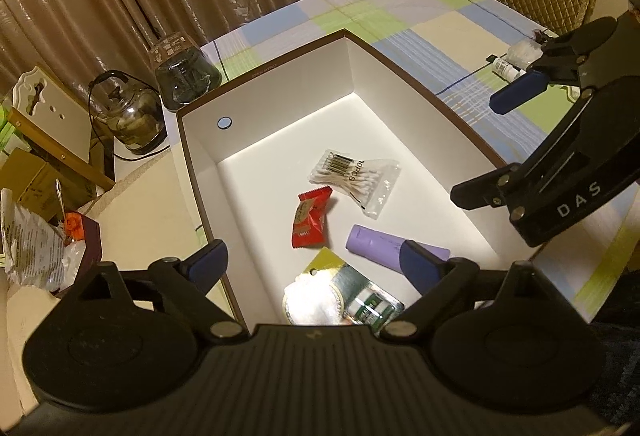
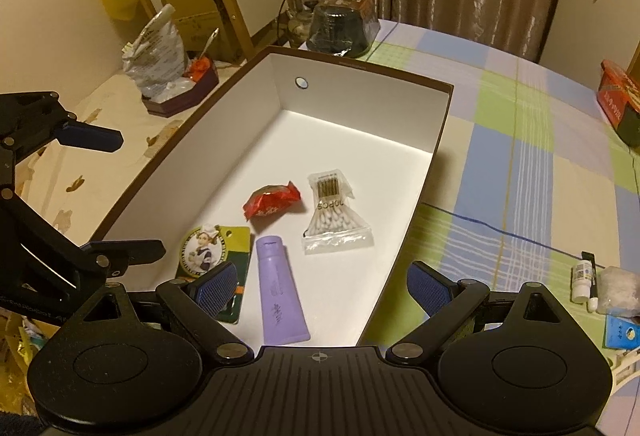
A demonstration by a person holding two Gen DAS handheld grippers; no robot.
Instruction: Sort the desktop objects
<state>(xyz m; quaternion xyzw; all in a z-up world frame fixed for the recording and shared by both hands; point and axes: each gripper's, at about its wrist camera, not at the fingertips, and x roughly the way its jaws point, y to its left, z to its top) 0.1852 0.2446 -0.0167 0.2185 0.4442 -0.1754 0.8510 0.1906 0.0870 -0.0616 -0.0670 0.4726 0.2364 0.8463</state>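
My left gripper and right gripper hover over the white box, jaws spread wide and empty. Four sorted items lie flat and apart on its floor: purple tube, red candy, cotton-swab bag, carded badge. Small bottles wait on the tablecloth beside it, probably next.

The white box holds a flat purple tube, a red candy wrapper, a cotton-swab bag and a green card; small bottles lie near the table's right edge.
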